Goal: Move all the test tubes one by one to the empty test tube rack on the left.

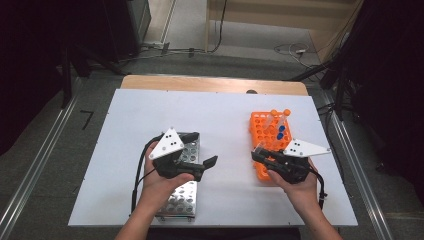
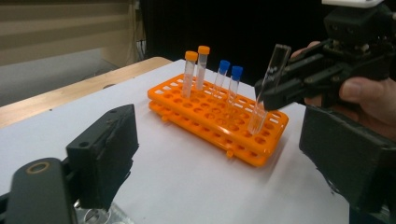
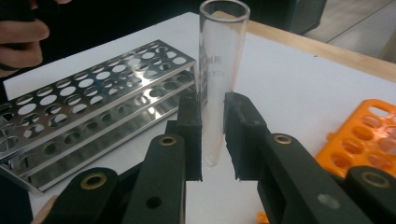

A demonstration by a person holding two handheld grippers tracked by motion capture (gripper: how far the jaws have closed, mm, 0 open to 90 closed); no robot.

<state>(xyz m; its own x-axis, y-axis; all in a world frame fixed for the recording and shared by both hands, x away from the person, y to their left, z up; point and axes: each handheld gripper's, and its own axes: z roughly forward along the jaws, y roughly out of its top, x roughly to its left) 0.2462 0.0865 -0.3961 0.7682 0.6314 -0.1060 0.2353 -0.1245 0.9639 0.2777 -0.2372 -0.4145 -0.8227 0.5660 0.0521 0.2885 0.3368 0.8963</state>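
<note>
The right gripper (image 3: 213, 135) has its fingers clamped on a clear glass tube (image 3: 219, 70), held over the orange rack (image 1: 267, 137) at about three o'clock on the worktop (image 1: 225, 120). The left gripper (image 2: 229, 154), fingers spread and empty, hovers above the steel rack (image 1: 185, 195) at about eight o'clock.

clear glass tube (image 3: 219, 70), shiny metal rack (image 3: 93, 112)

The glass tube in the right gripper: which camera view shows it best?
The right gripper view: the glass tube stands close and sharp between the right gripper pads. The left gripper view shows it farther off, tilted over the orange rack. The high view shows it tiny.
</note>
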